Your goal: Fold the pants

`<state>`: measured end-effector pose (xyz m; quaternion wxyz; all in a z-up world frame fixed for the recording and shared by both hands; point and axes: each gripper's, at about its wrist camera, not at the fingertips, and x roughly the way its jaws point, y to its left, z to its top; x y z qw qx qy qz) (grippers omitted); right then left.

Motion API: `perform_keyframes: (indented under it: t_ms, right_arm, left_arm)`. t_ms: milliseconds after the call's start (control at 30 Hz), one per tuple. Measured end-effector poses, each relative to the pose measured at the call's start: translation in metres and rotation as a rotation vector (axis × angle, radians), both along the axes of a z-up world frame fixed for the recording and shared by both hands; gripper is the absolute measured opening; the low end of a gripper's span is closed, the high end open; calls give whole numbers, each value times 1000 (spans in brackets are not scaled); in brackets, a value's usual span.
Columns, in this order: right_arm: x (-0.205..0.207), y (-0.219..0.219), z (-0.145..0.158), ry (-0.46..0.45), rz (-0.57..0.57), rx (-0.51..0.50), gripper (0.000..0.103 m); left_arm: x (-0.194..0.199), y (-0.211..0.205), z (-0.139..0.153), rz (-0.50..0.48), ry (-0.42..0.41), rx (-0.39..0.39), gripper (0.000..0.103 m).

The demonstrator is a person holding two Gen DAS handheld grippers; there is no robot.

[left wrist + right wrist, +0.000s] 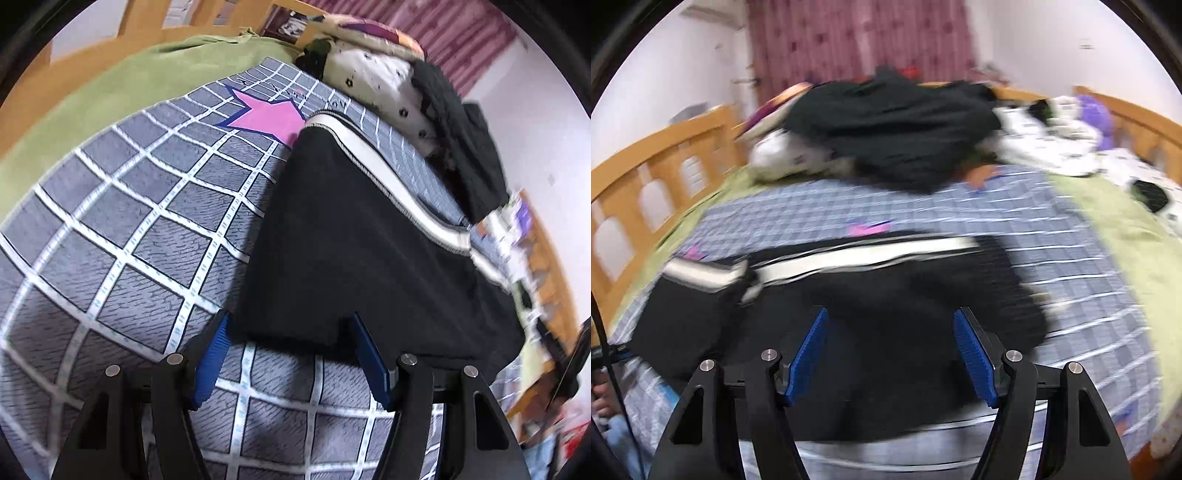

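The black fabric pants with a white side stripe (351,236) are laid flat on a grey quilted bed cover with a white grid pattern (122,229), partly folded, with one end doubled over at the left in the right wrist view (698,295). A pink star print (266,116) is seen on the cover just beyond the pants. The left gripper (290,325) is held with its blue-padded jaws apart, one corner of the pants lying between them; whether the pads touch the cloth cannot be told. The right gripper (890,321) is held released above the pants, nothing being clamped. A heap of dark and white clothing (894,129) is piled farther back, beside a wooden bed rail (646,173), with a green sheet (122,92) under the cover.
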<state>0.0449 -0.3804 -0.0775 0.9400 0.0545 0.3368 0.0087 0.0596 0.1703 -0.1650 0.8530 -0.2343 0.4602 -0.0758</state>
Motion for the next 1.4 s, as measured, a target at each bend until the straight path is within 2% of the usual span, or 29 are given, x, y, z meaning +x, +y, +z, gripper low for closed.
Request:
perform_keyframes:
  t_ms: [100, 233, 300, 400, 467, 667, 767, 867, 933, 1033, 1100, 1167, 1300, 1400]
  right_arm:
    - [10, 57, -11, 8, 93, 9, 68]
    - [12, 117, -33, 52, 195, 110, 63]
    - [9, 143, -48, 72, 230, 69, 62]
    - [13, 172, -87, 167, 238, -1, 62]
    - [5, 176, -91, 116, 220, -32, 62]
    - [1, 164, -75, 147, 196, 37, 62]
    - [-5, 154, -62, 118, 188, 0, 62]
    - [-12, 143, -51, 53, 142, -51, 62]
    - [-9, 131, -51, 77, 132, -22, 62]
    - [-3, 117, -56, 113, 88, -8, 60]
    - [3, 112, -65, 152, 69, -2, 59]
    - [10, 106, -80, 208, 44, 17, 59]
    - [5, 111, -83, 171, 20, 3, 59]
    - [1, 110, -81, 160, 40, -14, 59]
  left_arm:
    - [3, -1, -2, -23, -10, -20, 63]
    - [4, -2, -3, -20, -32, -35, 62]
    - [5, 0, -2, -8, -39, -43, 61]
    - [4, 1, -2, 23, -61, -42, 54]
    - [1, 3, -4, 34, -80, -46, 51]
    - [-7, 3, -6, 57, -148, -28, 48]
    - [-7, 3, -6, 44, -155, -30, 48]
    - [-5, 8, -9, 31, -149, -76, 48]
    - [-3, 9, -11, 28, -149, -93, 48]
    - [-4, 7, -10, 27, -154, -74, 48]
    - [-5, 5, -9, 35, -154, -57, 44]
    - [-6, 6, -8, 61, -148, -47, 34]
    - [-7, 10, -3, 98, -128, -73, 19]
    - [-6, 2, 14, 94, -130, -18, 14]
